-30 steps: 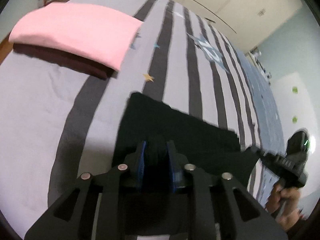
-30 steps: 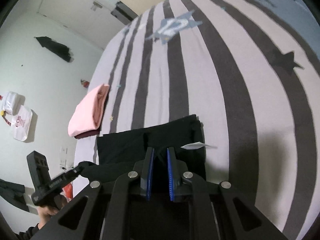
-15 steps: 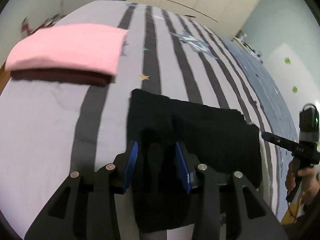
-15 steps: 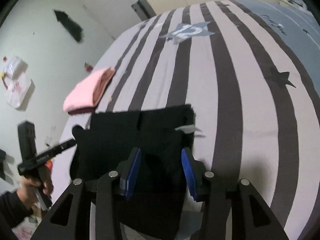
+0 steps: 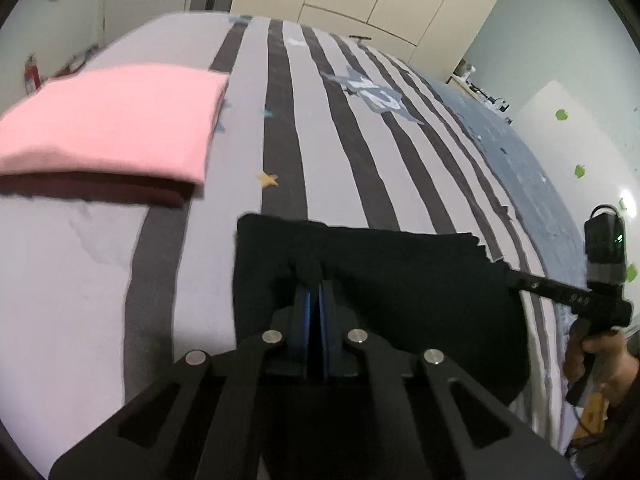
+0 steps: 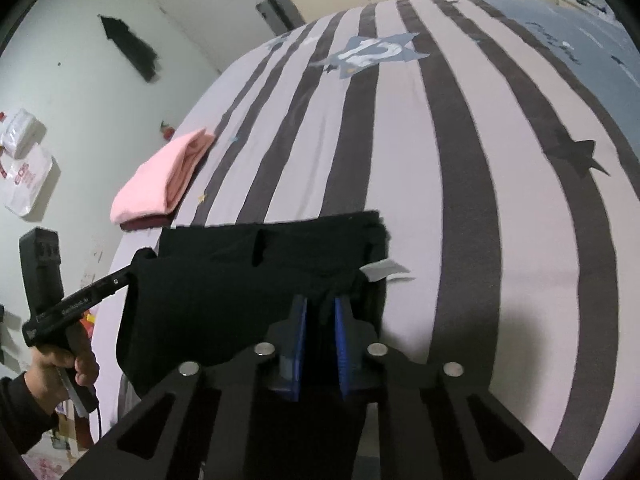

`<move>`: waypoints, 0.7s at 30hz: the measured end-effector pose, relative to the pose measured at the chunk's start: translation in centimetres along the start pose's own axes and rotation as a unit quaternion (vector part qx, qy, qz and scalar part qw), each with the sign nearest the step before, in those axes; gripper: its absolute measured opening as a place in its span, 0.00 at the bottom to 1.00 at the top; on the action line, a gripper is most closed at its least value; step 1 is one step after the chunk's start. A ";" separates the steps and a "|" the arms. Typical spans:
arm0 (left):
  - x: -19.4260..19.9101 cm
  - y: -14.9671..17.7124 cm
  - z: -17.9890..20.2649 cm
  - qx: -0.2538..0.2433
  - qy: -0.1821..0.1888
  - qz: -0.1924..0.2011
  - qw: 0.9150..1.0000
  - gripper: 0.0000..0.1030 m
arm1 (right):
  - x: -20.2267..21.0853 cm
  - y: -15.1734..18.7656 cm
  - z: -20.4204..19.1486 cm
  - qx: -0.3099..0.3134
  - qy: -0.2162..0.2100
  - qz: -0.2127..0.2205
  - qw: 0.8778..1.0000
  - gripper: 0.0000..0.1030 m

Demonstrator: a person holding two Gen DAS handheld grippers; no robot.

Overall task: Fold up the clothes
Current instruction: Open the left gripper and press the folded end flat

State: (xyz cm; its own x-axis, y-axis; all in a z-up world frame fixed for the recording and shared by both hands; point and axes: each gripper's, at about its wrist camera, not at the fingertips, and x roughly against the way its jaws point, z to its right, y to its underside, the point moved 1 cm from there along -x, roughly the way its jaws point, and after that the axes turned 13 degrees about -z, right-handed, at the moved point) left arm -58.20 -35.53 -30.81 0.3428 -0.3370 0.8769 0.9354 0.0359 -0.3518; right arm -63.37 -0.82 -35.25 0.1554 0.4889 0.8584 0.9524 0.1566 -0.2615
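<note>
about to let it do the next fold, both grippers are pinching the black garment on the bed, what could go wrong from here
The right gripper pinches only a bunched bit of the black garment near its white tag, so the fabric may slip out. The left gripper grips a small ridge too, so the fold may come out uneven. The pink folded stack lies close by and could get brushed.

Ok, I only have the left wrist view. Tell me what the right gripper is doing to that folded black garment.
Observer: The right gripper is shut on the folded black garment, with cloth bunched between its jaws.
Operator: Report anything sticking out near it.
Observer: A white label pokes out at the garment's right edge, just past the gripper.
Operator: Check the bed right of that.
Observer: The striped grey bedcover there carries a dark star print.
</note>
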 end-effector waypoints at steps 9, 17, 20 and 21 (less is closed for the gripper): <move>1.6 -1.6 -0.4 0.016 -0.014 0.029 0.999 0.02 | 2.0 -1.3 0.0 -0.011 0.007 0.038 0.999 0.02; -0.8 -4.2 -0.7 0.022 -0.033 0.019 0.999 0.02 | 0.4 -3.8 0.9 -0.012 0.019 0.040 0.999 0.02; -2.1 -5.5 -0.3 0.023 -0.040 0.015 0.999 0.02 | 0.0 -4.5 1.1 -0.013 0.022 0.044 0.999 0.02; -2.4 -5.6 -0.4 0.021 -0.043 0.011 0.999 0.02 | -0.4 -4.6 1.2 -0.012 0.026 0.042 0.999 0.02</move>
State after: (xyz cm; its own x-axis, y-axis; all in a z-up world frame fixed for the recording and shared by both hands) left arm -64.30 -35.27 -31.11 0.3670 -0.2536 0.8950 0.9301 0.0825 -0.3580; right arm -68.11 -0.70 -34.93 0.2470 0.4536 0.8563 0.9416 0.0962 -0.3226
